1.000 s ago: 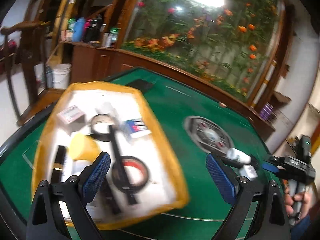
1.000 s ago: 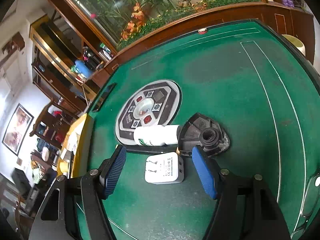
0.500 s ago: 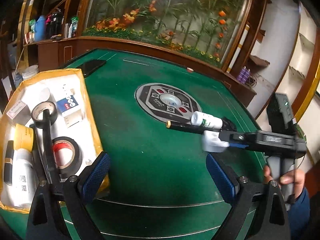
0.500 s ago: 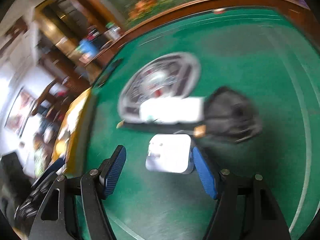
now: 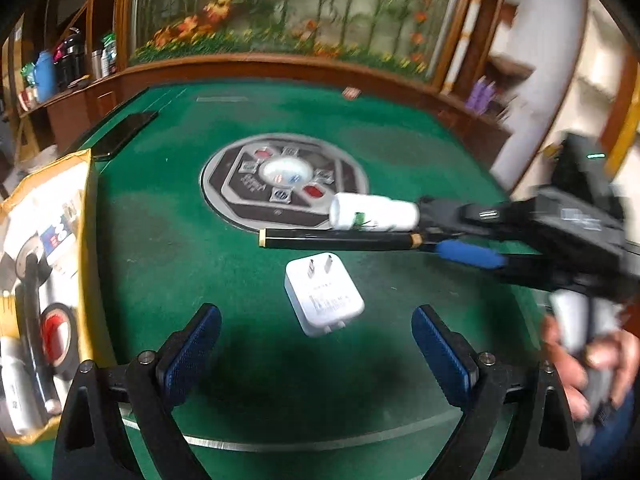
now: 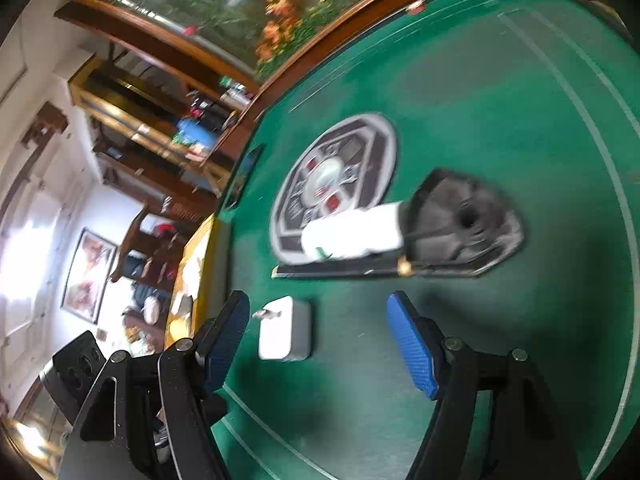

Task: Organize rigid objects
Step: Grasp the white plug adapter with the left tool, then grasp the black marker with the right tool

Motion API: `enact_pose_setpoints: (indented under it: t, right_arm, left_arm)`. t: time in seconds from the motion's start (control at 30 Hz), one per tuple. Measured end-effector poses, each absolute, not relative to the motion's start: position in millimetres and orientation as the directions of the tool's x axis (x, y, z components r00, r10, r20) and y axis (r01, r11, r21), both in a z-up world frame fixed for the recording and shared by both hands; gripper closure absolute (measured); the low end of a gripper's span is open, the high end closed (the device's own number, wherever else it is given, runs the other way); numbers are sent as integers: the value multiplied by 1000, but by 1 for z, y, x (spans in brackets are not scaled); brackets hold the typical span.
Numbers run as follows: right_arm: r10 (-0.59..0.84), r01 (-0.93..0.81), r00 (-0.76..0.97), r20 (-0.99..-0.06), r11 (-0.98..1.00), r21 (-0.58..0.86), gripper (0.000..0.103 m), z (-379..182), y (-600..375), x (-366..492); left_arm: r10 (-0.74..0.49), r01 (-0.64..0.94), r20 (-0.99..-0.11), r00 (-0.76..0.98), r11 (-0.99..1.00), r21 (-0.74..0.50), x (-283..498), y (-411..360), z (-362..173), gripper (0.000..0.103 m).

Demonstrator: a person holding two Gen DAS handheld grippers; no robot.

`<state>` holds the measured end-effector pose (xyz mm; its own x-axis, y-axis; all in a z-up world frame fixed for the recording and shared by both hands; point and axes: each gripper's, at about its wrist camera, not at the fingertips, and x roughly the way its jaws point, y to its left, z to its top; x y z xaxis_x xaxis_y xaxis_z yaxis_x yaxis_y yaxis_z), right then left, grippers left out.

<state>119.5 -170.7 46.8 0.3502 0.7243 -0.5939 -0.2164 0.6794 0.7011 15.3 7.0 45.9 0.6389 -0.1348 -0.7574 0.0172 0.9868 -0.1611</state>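
Observation:
A white plug charger [image 5: 324,300] lies flat on the green felt table [image 5: 256,364], prongs pointing away from me. My left gripper [image 5: 318,354] hovers just short of it. Its jaws are closing, and the charger sits ahead of the gap with neither pad touching it. My right gripper [image 6: 318,342] is open, and the charger [image 6: 285,330] lies between its fingers, nearer the left pad, apart from both. Beyond it lie a black pen [image 5: 340,239], a white bottle [image 5: 374,212] on its side, and a black round part [image 6: 460,224]. The right gripper [image 5: 448,236] reaches in from the right, held by a hand [image 5: 580,360].
A yellow-rimmed tray [image 5: 86,240] at the left holds tape rolls, a small box and other items. A round grey control panel [image 5: 284,178] is set into the table's middle. A dark phone [image 5: 120,136] lies at the far left edge. A wooden rail and shelves surround the table.
My left gripper has swung right, from over the tray to just in front of the charger. The right wrist view has tilted, and the charger now sits nearer that gripper's left finger.

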Motion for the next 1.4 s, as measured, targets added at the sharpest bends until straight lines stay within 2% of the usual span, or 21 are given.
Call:
enact_pose_setpoints:
  t: [0.03, 0.07, 0.13, 0.17, 0.27, 0.3, 0.33, 0.37, 0.53, 0.7, 0.77, 0.83, 0.87, 0.9, 0.93, 1.0, 1.13, 1.4]
  right_arm:
    - [717, -209, 367, -593, 684, 699, 32, 48, -175, 120]
    - [711, -204, 382, -591, 688, 697, 32, 49, -179, 120]
    - [700, -195, 404, -589, 695, 692, 32, 50, -183, 122]
    - [696, -193, 411, -589, 698, 690, 32, 51, -185, 124]
    - [700, -189, 399, -592, 694, 694, 32, 49, -185, 125]
    - [705, -190, 388, -594, 692, 697, 32, 46, -184, 125]
    - [708, -192, 380, -596, 690, 698, 32, 46, -184, 125]
    - [710, -193, 373, -598, 690, 698, 32, 45, -184, 125]
    - [711, -213, 353, -609, 694, 687, 32, 44, -177, 121]
    - [708, -208, 358, -608, 696, 687, 32, 44, -178, 121]
    - [705, -210, 360, -611, 700, 683, 32, 44, -177, 121]
    - [707, -218, 357, -610, 698, 682, 32, 44, -176, 121]
    - [708, -221, 359, -608, 698, 681, 32, 45, -175, 121]
    - [708, -229, 359, -608, 699, 678, 32, 46, -174, 121]
    - [705, -236, 361, -611, 702, 672, 32, 47, -173, 121]
    - [701, -247, 361, -615, 708, 662, 32, 47, -170, 121]
    - [689, -293, 339, -641, 725, 624, 32, 47, -154, 124]
    - [565, -411, 410, -716, 815, 408, 32, 53, -117, 135]
  left_arm:
    - [-116, -5, -775, 621, 988, -152, 25, 6, 41, 23]
    - [-110, -26, -800, 590, 988, -155, 34, 6, 35, 31]
    - [-182, -27, -825, 535, 972, -232, 49, 7, 23, 35]
    - [-181, -29, -830, 528, 973, -230, 54, 6, 19, 36]
    - [-88, -27, -828, 553, 992, -124, 55, -1, 18, 50]
    - [-83, -24, -820, 567, 993, -117, 53, 0, 18, 57]
    - [-75, -33, -814, 575, 993, -115, 51, 4, 18, 70]
    - [-71, -41, -811, 580, 992, -117, 49, 8, 17, 75]
    - [-153, -54, -808, 569, 974, -222, 46, 36, 18, 76]
    - [-177, -39, -799, 575, 969, -242, 47, 34, 21, 75]
    - [-170, -45, -804, 570, 970, -237, 50, 34, 20, 63]
    - [-167, -53, -796, 582, 969, -242, 56, 35, 19, 39]
    - [-161, -54, -788, 595, 970, -239, 58, 34, 19, 38]
    - [-163, -45, -781, 603, 971, -236, 59, 34, 19, 39]
    - [-159, -44, -783, 602, 972, -231, 60, 34, 17, 58]
    - [-148, -52, -783, 604, 973, -224, 59, 37, 16, 75]
    - [-152, -71, -789, 596, 968, -240, 47, 47, 16, 76]
    - [-146, -74, -783, 604, 969, -238, 3, 56, 15, 75]
